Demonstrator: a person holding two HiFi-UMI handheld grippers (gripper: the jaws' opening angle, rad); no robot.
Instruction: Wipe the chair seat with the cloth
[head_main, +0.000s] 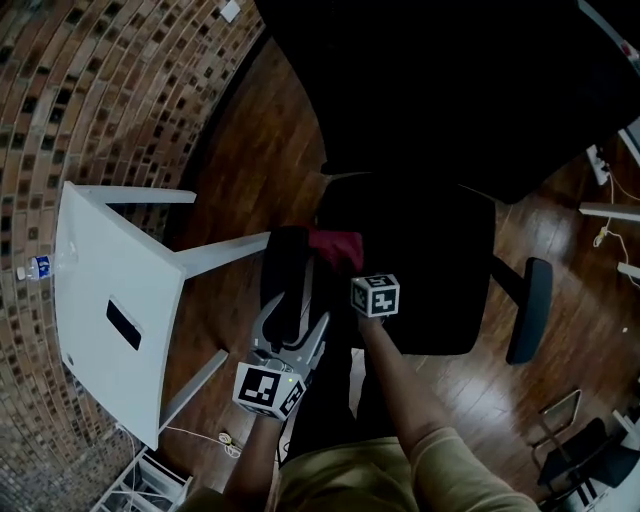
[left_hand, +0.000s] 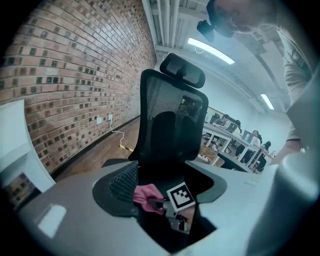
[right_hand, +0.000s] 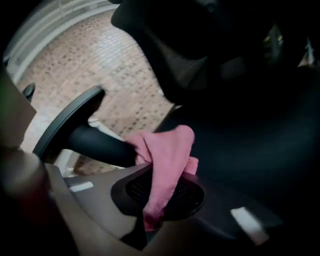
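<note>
A black office chair stands in front of me, its seat dark in the head view. My right gripper is shut on a pink cloth over the seat's left part, beside the left armrest. In the right gripper view the cloth hangs bunched from between the jaws of the right gripper, above the seat. My left gripper is open and holds nothing, just short of the left armrest. From the left gripper I see the cloth and the right gripper.
A white table stands left of the chair, with a water bottle on the floor past it. A brick wall runs behind. The chair's right armrest juts out. Desks with seated people lie beyond the backrest.
</note>
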